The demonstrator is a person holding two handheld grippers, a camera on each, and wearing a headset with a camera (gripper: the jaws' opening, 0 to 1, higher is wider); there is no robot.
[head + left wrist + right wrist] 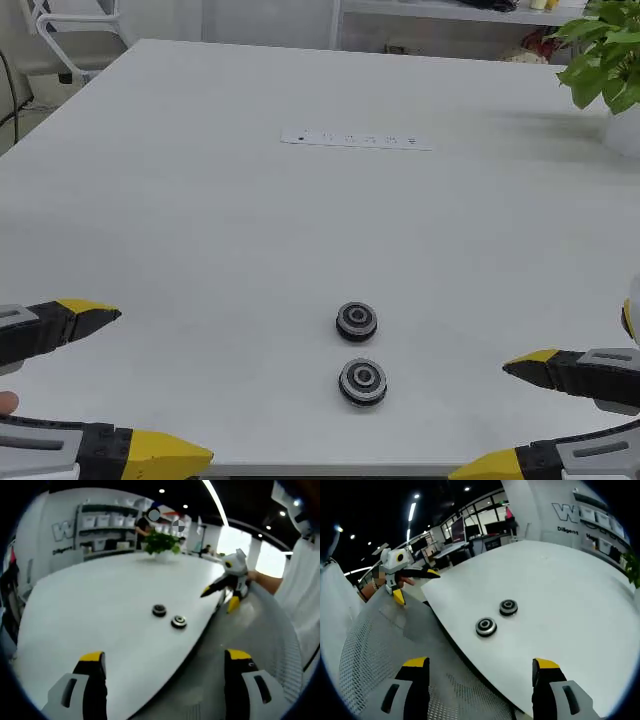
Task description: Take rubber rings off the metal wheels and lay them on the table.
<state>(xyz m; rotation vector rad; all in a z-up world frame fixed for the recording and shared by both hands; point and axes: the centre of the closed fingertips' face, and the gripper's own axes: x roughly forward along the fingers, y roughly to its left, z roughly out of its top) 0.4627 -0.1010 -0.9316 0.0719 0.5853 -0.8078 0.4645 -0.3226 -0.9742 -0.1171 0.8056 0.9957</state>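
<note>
Two small metal wheels with black rubber rings lie flat on the white table (200, 200), close to its near edge. One wheel (357, 321) (159, 610) (508, 607) lies farther in, the other wheel (362, 382) (178, 622) (485, 626) nearer the edge. My left gripper (155, 387) (165, 657) is open at the near left corner, well left of the wheels. My right gripper (485, 418) (481, 663) is open at the near right, with nothing between its yellow-tipped jaws. Each gripper shows in the other's view: the right gripper (225, 585), the left gripper (410, 577).
A flat white socket strip (355, 139) is set into the table's middle. A potted green plant (605, 60) stands at the far right corner. A white chair (75, 30) stands beyond the far left. Grey mesh (380, 645) lies below the table's near edge.
</note>
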